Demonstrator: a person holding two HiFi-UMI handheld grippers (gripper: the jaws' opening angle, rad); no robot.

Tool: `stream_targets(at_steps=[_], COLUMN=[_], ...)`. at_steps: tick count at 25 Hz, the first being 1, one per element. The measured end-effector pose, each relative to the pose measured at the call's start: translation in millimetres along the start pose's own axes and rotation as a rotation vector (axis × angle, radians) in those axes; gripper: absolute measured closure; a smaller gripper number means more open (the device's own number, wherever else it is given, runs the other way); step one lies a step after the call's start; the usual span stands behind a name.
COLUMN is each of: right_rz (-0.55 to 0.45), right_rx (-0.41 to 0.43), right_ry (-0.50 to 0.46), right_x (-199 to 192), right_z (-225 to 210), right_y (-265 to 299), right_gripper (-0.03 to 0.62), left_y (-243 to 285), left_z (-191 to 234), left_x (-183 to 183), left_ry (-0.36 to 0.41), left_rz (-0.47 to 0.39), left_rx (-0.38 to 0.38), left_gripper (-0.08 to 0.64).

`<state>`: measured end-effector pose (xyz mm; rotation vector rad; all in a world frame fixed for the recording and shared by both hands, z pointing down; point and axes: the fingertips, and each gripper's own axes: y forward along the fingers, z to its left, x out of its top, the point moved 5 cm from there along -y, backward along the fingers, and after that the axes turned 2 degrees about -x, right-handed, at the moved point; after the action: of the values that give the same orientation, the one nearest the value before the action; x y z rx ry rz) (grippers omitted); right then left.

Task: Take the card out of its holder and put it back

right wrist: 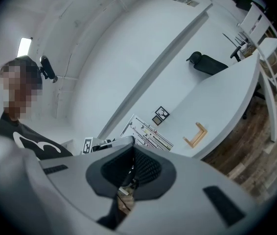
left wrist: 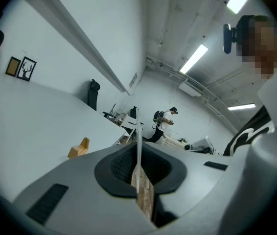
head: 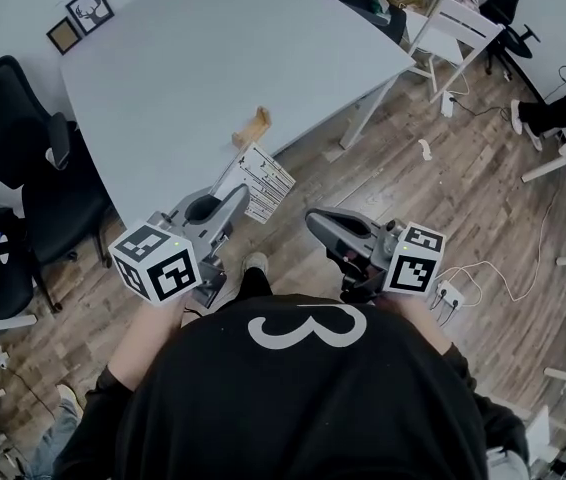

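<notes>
Fingers (left wrist: 116,169) of the left gripper (head: 234,203) are pinched flat on the card (head: 256,181). In the left gripper view it runs edge-on between the pads and sticks out past the tips. That grip takes only one end, probably so the free end can slide into a slot unhindered. The card hangs in the air at the near edge of the table (head: 213,58), clear of the surface, so it is out of its holder and not yet returned.

The wooden holder (head: 253,128) stands empty on the tabletop just inside that near edge, a little beyond the card. The return should therefore be a short move.

The right gripper (head: 320,226) is held back over the floor, off the table, with its fingers (right wrist: 150,170) pressed together. As far as its dim view shows, nothing sits between them. It looks idle, perhaps kept ready to steady the holder.

Counted, there is one card, one holder and two grippers. Two small picture frames (head: 90,8) stand at the table's far left corner.
</notes>
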<state>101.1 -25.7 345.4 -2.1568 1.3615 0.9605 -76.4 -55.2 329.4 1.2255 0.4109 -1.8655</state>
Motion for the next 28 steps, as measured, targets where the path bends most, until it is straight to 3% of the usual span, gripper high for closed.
stream_targets(at_steps=[12,28], right_rz=[-0.008,-0.013], right_rx=[-0.032,-0.028], right_ry=[-0.020,-0.004], right_x=[5.9,1.2], right_z=[10.3,5.9], right_y=[-0.7,-1.2], right_gripper=[0.581,0.581], left_y=[-1.4,0.0], left_z=[-6.0,-2.5], left_x=[5.9,3.3], left_ry=[-0.032,-0.063], left_rz=[-0.008,-0.010], left_rx=[-0.059,-0.050], left_gripper=[0.535,0.535])
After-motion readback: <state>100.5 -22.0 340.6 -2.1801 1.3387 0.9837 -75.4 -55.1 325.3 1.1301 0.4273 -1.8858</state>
